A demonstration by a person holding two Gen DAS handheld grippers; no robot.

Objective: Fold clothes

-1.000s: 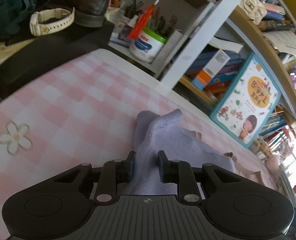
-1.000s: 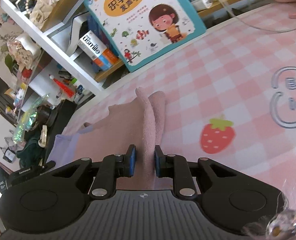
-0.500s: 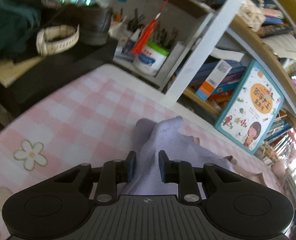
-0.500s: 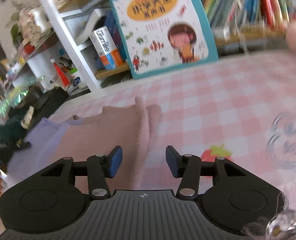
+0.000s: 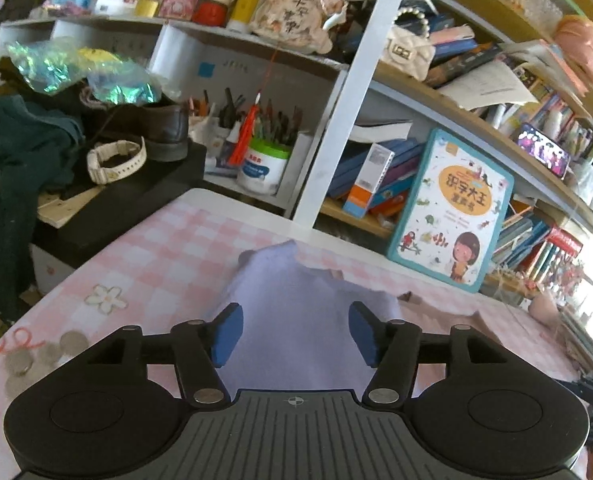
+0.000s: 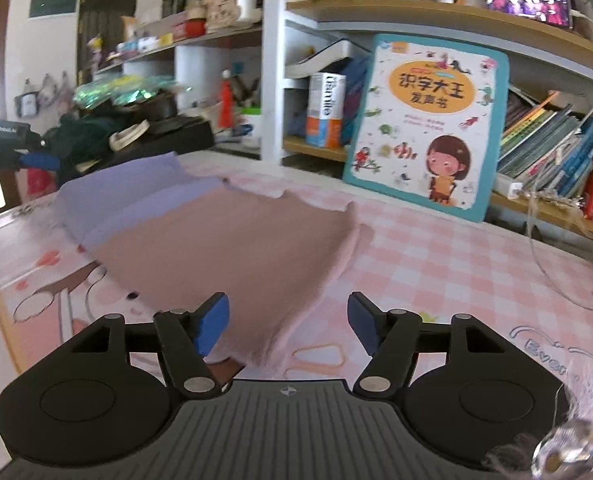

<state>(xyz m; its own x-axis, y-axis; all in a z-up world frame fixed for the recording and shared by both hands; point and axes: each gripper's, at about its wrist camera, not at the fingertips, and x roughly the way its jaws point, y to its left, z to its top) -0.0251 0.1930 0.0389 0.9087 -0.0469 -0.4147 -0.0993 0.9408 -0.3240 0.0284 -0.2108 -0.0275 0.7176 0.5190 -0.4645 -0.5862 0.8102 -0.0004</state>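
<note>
The desk (image 6: 436, 248), under a pink checked cover, carries the garment; the picture book (image 6: 428, 124) propped against the shelf at its far edge serves as the landmark. The garment, a soft two-tone cloth, lies flat on the desk in front of and to the left of the picture book; its pink-brown panel (image 6: 232, 248) is the part nearer the book, and its lavender panel (image 6: 128, 192) lies farther left of it, toward the dark clutter at the desk's end. The panel's right border looks doubled over along a diagonal, so a fold seems already laid down; how many layers lie beneath I cannot tell.

The left tongs (image 5: 294, 334) hang spread wide over the lavender panel (image 5: 296, 320), gripping nothing; the right tongs (image 6: 288, 328) are likewise released, above the near corner of the pink-brown panel, with the cloth's edge lying between the blue pads (image 6: 212, 322) but not pinched.

The step in hand reads as the release after a fold; the next move likely calls for fresh grips on an edge or two corners, both tongs closing on cloth only and not the desk cover, then carrying that edge across evenly.
</note>
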